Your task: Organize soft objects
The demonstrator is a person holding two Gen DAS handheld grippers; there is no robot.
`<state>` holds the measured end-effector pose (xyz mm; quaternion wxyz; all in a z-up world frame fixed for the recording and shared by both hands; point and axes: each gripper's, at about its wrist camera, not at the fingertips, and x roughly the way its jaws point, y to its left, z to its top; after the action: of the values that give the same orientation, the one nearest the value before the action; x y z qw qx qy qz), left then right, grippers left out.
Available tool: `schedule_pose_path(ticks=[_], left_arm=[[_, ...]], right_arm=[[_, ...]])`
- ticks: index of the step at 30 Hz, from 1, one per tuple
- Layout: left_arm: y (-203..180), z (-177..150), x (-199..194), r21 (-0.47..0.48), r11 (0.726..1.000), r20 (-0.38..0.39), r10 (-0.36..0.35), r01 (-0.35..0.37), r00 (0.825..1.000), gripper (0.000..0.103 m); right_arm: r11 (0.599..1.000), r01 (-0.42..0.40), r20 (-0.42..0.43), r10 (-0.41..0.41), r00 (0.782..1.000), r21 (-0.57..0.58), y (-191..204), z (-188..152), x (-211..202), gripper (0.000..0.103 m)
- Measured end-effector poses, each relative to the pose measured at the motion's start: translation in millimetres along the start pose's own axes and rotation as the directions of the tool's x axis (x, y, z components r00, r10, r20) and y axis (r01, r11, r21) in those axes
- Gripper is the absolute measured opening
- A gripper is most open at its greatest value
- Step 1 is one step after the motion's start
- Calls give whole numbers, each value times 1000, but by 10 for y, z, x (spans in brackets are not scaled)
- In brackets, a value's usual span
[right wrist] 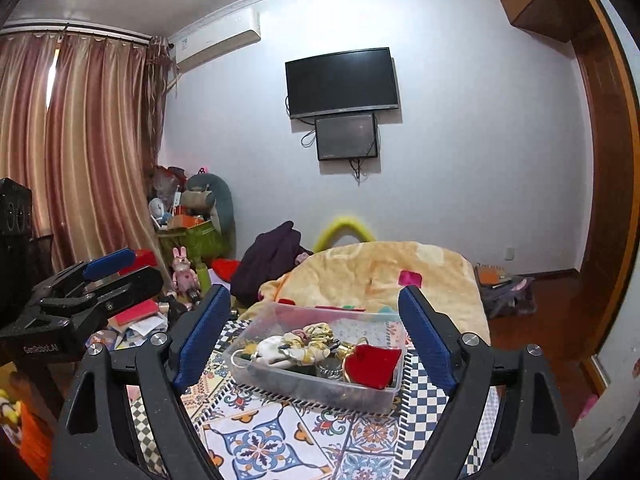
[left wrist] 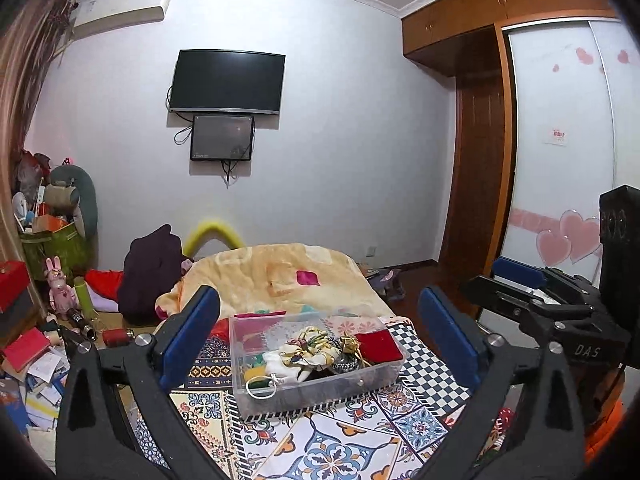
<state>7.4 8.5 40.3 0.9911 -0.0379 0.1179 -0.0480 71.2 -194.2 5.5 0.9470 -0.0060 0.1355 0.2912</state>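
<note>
A clear plastic bin (left wrist: 316, 364) sits on the patterned cloth (left wrist: 340, 440), with a folded blanket (left wrist: 280, 276) heaped just behind it. Inside the bin, a scrunchie (left wrist: 308, 344) lies near the middle, a felt pouch (left wrist: 378, 346) to its right, and a metal ring (left wrist: 260, 386) at the front left corner. The left gripper (left wrist: 320, 344) and right gripper (right wrist: 316, 336) sit side by side in front of the bin. On the far wall, a television (left wrist: 228, 82) hangs directly above a smaller screen (left wrist: 222, 138).
</note>
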Motion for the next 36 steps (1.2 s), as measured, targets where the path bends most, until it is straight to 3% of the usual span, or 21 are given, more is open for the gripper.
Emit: schedule_pose_path(ticks=[4,36], left_arm=[[-4,-21,-51,-11,1000,1,-5,5,1000,103],[-100,-69,-110,9,1000,-6,-12,12,1000,103]], right_arm=[[1000,14,23,-14,1000,-6,29,-26,-50,103],[999,37,24,-37,999,14,-25,-74,-133,103]])
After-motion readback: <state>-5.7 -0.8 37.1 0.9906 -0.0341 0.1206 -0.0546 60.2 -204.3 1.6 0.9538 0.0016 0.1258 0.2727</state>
